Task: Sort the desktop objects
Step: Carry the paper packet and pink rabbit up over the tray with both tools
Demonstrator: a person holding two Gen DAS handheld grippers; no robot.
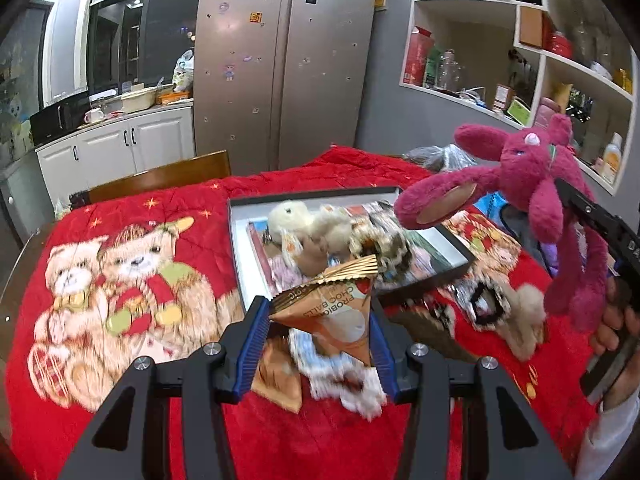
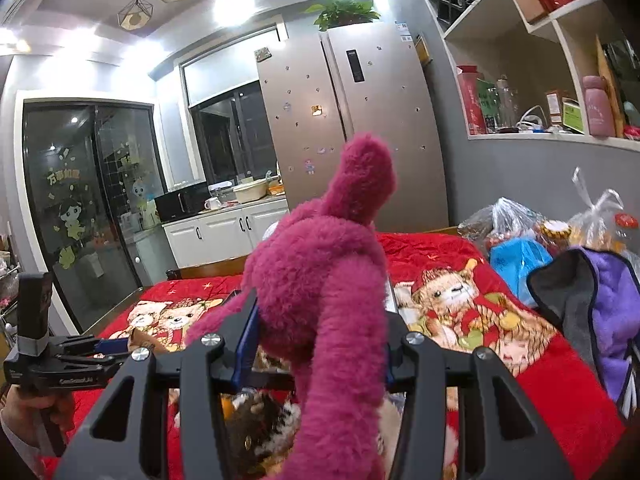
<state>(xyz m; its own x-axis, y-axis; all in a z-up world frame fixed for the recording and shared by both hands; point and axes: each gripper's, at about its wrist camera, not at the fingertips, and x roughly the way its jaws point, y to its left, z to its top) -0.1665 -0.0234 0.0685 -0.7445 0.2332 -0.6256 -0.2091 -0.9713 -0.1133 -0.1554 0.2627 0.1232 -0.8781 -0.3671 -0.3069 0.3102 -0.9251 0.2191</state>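
The left gripper (image 1: pixel 316 320) is clamping a triangular orange snack packet (image 1: pixel 334 312) between its blue pads, the packet's crimped gold edge pointing up and the words "choc balls" reading upside down on its face. It is hanging in the air above the red teddy-bear blanket (image 1: pixel 132 264) that is covering the table, just in front of the open black box (image 1: pixel 460 252). That box is sitting on the blanket and is holding a cream plush toy (image 1: pixel 288 216) and a jumble of other small items, blurred here.

Over on the right, the right gripper (image 2: pixel 320 340) is squeezing a magenta plush rabbit (image 2: pixel 328 264) around its body, and the toy is filling the gap between the jaws. In the left wrist view the rabbit (image 1: pixel 532 168) is dangling above the far right corner of the box, ears and limbs drooping, clear of the blanket. More plush pieces are lying on the blanket below both grippers, too smeared to name. A person's hand (image 1: pixel 612 320) is gripping the right tool's handle.
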